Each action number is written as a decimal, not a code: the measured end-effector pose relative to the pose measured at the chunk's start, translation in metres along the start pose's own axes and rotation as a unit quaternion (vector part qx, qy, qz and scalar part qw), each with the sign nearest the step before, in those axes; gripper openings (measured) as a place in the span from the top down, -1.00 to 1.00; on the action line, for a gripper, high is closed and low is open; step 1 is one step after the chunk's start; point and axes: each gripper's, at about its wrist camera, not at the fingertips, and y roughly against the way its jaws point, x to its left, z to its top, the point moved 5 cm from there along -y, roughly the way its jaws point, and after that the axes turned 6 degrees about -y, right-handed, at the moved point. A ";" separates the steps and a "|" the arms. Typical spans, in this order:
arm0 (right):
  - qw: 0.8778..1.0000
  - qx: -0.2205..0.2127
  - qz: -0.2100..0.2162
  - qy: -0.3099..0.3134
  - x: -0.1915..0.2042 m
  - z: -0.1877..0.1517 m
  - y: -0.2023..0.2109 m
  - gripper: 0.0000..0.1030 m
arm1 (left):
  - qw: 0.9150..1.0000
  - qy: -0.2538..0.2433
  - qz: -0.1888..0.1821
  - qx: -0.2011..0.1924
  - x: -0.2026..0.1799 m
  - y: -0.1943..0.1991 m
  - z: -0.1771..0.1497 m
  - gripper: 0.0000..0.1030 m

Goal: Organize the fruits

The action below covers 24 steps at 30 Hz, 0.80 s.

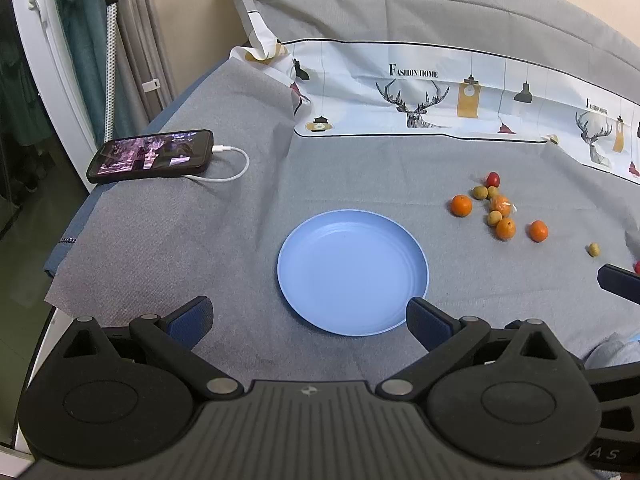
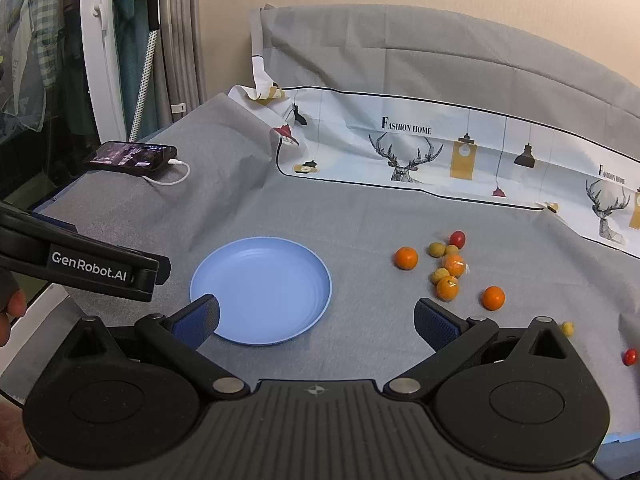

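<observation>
An empty blue plate (image 1: 352,272) lies on the grey cloth; it also shows in the right wrist view (image 2: 262,288). Right of it lies a loose cluster of small oranges (image 1: 461,205) (image 2: 406,258), yellow-green round fruits (image 1: 479,192) (image 2: 437,249) and a red cherry tomato (image 1: 493,179) (image 2: 457,239). Another orange (image 2: 493,297), a yellow fruit (image 2: 567,328) and a red one (image 2: 630,356) lie apart at the right. My left gripper (image 1: 308,316) is open and empty just in front of the plate. My right gripper (image 2: 316,320) is open and empty, between plate and fruits.
A phone (image 1: 154,156) on a white charging cable (image 1: 232,164) lies at the table's far left near the edge. A printed white cloth (image 1: 420,92) runs along the back against a grey-covered backrest. A clothes rack pole (image 2: 146,52) stands beyond the left edge.
</observation>
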 end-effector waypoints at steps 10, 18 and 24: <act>1.000 0.002 0.000 -0.003 0.001 -0.003 -0.001 -0.99 | 1.000 -0.001 0.001 -0.001 -0.001 0.001 -0.002 -0.99; 1.000 0.004 0.002 -0.004 0.001 -0.003 -0.002 -0.99 | 1.000 0.000 0.000 0.000 -0.001 0.001 -0.003 -0.99; 1.000 0.006 0.003 -0.005 0.000 -0.003 -0.003 -0.99 | 1.000 -0.003 0.002 0.001 -0.001 0.001 -0.004 -0.99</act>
